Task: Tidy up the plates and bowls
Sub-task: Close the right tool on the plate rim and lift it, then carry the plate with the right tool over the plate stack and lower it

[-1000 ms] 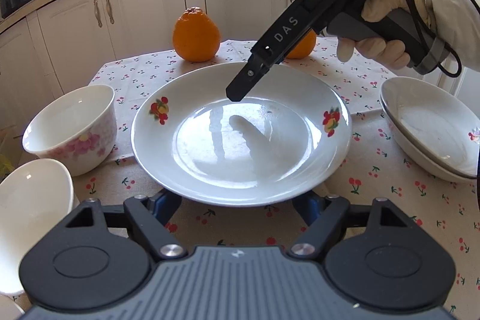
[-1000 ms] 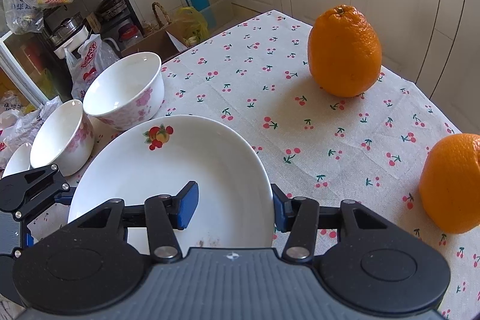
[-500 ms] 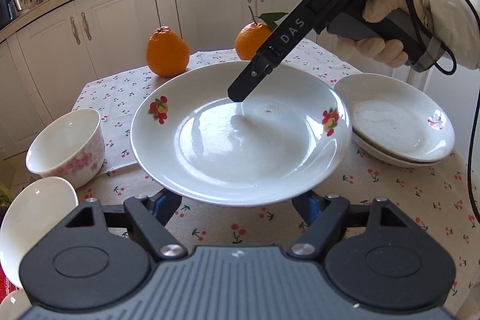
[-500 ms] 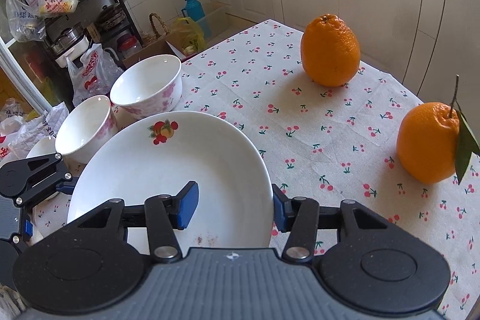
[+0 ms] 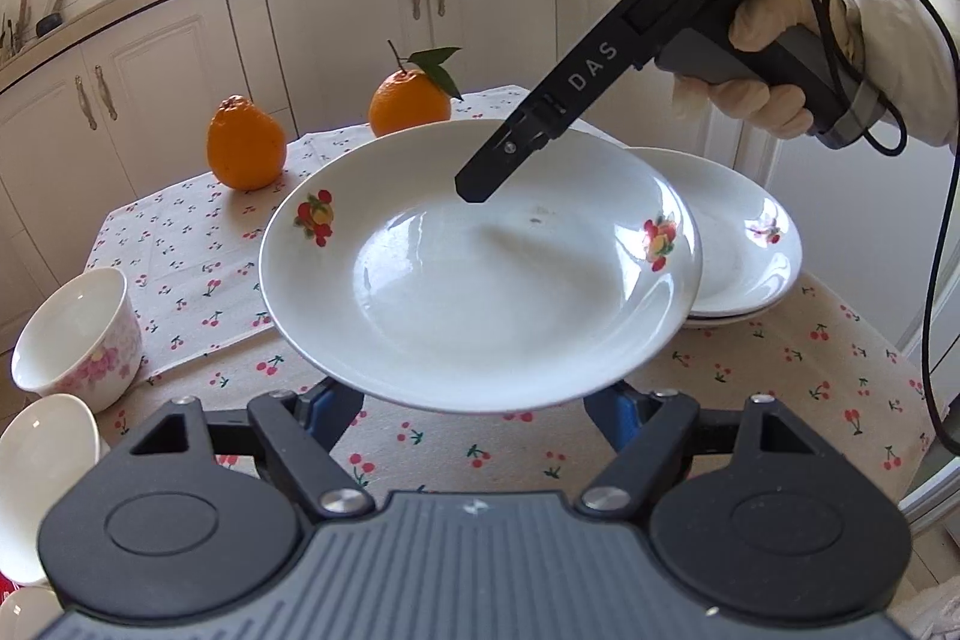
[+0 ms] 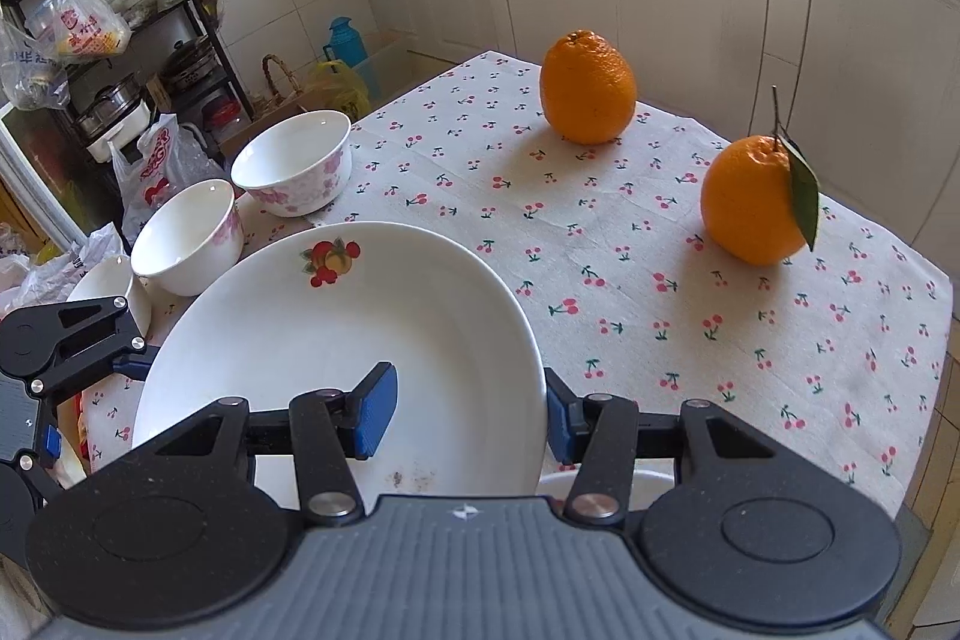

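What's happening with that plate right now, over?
Right gripper clamped on plate rim; left gripper under its near edge, grip unclear. Plate lifted beside plate stack. Nothing blocking.

My left gripper's pads [image 5: 336,409] sit mostly under the plate [image 5: 480,280], so their contact is hidden. The plate covers part of the stacked plates [image 5: 744,244]. A white dish [image 5: 42,466] runs off the left edge.

Three plates [image 5: 480,280], three bowls [image 6: 292,163], two oranges [image 6: 588,85], two grippers [image 6: 468,409], one cherry-print tablecloth [image 6: 690,340].
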`<state>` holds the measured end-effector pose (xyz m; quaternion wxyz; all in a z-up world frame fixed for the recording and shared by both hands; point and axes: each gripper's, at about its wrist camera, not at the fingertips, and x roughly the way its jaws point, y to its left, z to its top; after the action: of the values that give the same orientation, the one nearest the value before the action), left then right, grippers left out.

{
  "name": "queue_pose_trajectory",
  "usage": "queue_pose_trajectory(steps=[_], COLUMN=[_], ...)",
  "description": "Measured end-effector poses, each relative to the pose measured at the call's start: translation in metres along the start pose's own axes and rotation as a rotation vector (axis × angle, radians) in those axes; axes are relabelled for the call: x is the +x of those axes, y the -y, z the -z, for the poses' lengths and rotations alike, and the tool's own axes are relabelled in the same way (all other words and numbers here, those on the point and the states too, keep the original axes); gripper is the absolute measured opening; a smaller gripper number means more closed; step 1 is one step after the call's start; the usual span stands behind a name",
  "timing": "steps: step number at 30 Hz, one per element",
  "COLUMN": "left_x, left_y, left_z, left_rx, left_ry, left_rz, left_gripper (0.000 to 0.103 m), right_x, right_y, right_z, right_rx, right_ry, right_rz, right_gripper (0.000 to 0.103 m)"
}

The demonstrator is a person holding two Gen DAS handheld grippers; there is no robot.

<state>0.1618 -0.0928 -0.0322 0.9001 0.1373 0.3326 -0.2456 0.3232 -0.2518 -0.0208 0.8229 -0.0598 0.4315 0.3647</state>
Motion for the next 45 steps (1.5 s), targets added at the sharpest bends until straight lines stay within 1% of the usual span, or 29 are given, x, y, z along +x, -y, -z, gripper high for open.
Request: queue_pose_trajectory(steps=[9, 14, 18, 25, 30, 36, 45], left_x=[0.000, 0.006, 0.013, 0.027, 0.036, 0.040, 0.049], left_y=[0.027, 0.038, 0.050, 0.063, 0.066, 0.068, 0.068], left_z=[-0.006, -0.012, -0.018, -0.023, -0.023, -0.026, -0.029], left_rx=[0.059, 0.092, 0.137, 0.173, 0.182, 0.197, 0.196], left_ry=[0.004, 0.006, 0.006, -0.012, -0.033, -0.032, -0.039], left_rz=[0.071, 0.111, 0.133, 0.180, 0.194, 0.197, 0.207], left_gripper=[0.080, 0.080, 0.080, 0.080, 0.080, 0.080, 0.080], right_x=[-0.032, -0.048, -0.062, -0.072, -0.074, -0.076, -0.077], right_y=[0.009, 0.016, 0.025, 0.039, 0.049, 0.059, 0.064], right_z=[0.034, 0.051, 0.065, 0.087, 0.100, 0.112, 0.117], right_rx=[0.056, 0.090, 0.124, 0.175, 0.207, 0.242, 0.251], right_ry=[0.020, 0.036, 0.054, 0.054, 0.052, 0.054, 0.038], right_rz=[0.061, 0.096, 0.121, 0.154, 0.159, 0.165, 0.188], right_gripper=[0.056, 0.056, 0.056, 0.056, 0.056, 0.056, 0.056])
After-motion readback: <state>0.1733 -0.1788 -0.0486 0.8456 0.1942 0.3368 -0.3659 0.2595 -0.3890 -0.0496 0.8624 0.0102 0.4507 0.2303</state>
